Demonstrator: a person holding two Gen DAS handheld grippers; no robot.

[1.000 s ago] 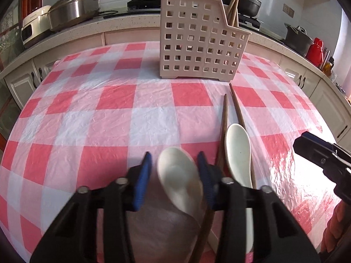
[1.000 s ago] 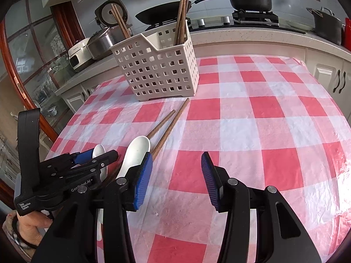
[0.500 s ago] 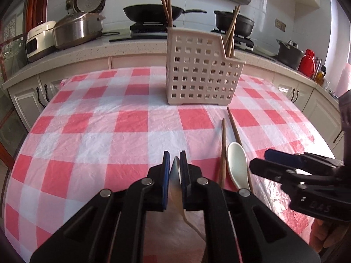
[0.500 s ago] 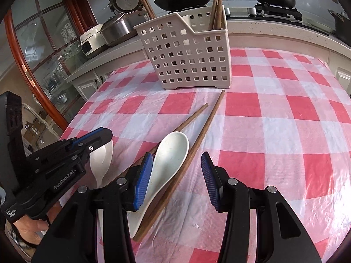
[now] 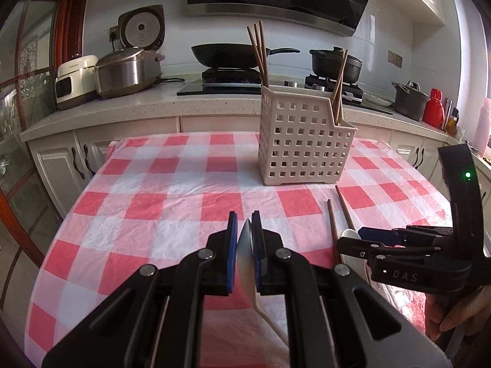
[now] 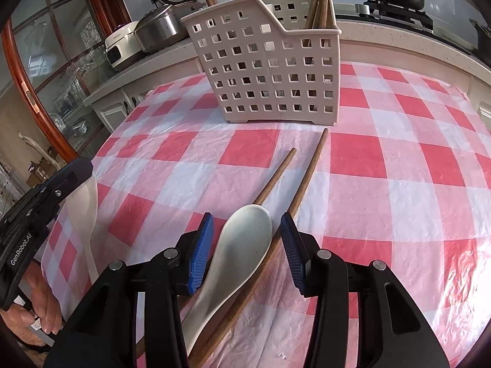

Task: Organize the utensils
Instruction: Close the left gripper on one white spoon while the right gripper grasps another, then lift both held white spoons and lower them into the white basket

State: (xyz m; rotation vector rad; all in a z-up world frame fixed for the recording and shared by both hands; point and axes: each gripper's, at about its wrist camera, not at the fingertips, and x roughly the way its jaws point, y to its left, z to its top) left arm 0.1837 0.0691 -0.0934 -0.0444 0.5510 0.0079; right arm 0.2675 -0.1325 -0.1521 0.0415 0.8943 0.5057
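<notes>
While I hold: left gripper [image 5: 244, 230] clamps white ceramic spoon [image 5: 245, 245].
Right gripper [image 6: 247, 236]: my jaws apart, straddling second white spoon [image 6: 242, 242]; slotted cream basket [image 6: 270, 70] at 12 o'clock.

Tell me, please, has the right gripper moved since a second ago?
Yes. The right gripper has moved forward toward the basket, now straddling the second spoon.

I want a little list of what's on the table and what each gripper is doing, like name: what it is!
left gripper: shut on a white spoon, lifted off the table
right gripper: open, around the second spoon
second spoon: lying on the checked tablecloth, across two wooden chopsticks
basket: white, with holes, more chopsticks standing inside
behind: kitchen counter with pots
</notes>
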